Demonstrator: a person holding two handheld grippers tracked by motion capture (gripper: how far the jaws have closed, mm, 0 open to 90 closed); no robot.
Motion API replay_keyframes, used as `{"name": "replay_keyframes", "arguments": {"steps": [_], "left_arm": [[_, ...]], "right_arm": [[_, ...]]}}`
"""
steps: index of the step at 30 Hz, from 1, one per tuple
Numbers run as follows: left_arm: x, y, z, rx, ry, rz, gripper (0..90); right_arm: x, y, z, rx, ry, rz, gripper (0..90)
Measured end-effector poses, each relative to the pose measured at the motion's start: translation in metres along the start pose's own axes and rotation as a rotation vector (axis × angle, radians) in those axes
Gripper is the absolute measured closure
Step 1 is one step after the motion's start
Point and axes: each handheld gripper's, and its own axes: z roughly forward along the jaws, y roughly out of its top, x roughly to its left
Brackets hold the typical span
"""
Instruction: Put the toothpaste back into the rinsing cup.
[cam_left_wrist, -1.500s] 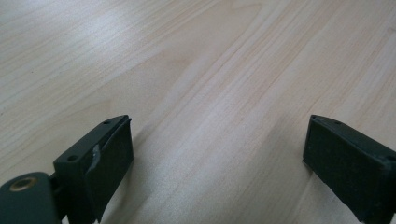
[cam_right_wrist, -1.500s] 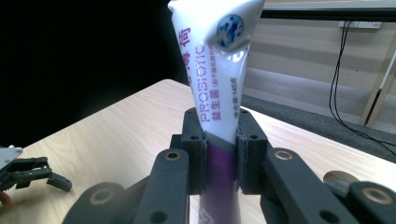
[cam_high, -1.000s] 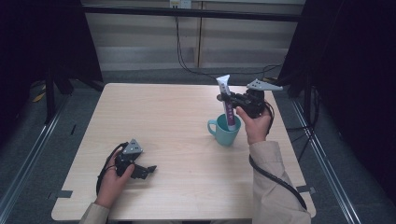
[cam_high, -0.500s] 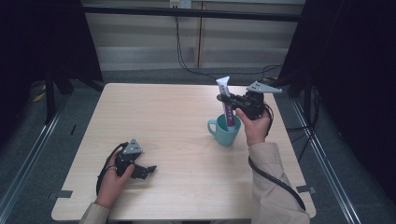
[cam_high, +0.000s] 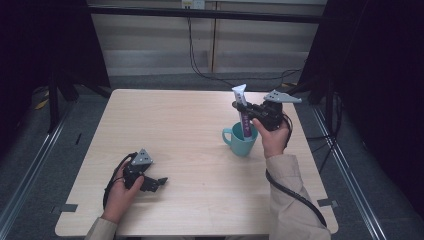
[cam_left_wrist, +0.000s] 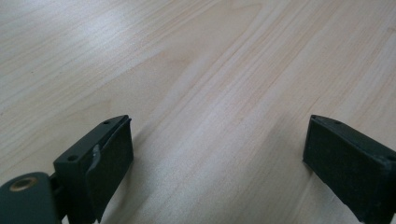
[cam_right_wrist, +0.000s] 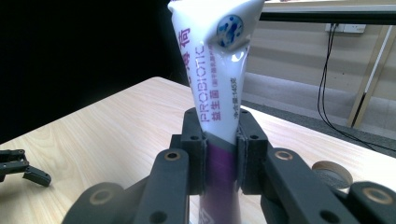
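Sinking a little since the earlier frame, the right claw (cam_high: 242, 107) is clenching the toothpaste tube (cam_high: 243, 116) upright, its lower end entering the mug (cam_high: 241, 140) directly below, where an off-centre descent could tip it.

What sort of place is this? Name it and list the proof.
Probably a lab recording booth: a bare pale wooden table ringed by black curtains, cables running to a wall socket, and black handheld grippers, the right gripper clamping a white-and-purple toothpaste tube.

The tabletop (cam_high: 180, 130) is pale wood with a smooth, faintly shiny grain. On it, the mug (cam_high: 242, 142) looks glossy ceramic; above it, the tube (cam_right_wrist: 219, 84) is glossy plastic, between matt black claw pads (cam_right_wrist: 247, 154).
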Motion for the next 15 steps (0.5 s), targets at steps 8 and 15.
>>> {"name": "replay_keyframes", "arguments": {"steps": [8, 15], "left_arm": [[-0.0001, 0.0, 0.0, 0.0, 0.001, -0.001, 8.0], [-0.0002, 0.0, 0.0001, -0.002, 0.001, -0.004, 8.1]], "right_arm": [[-0.001, -0.0044, -0.0005, -0.002, -0.001, 0.004, 76.5], [-0.0002, -0.0101, 0.0013, 0.005, 0.0, 0.004, 76.5]]}}
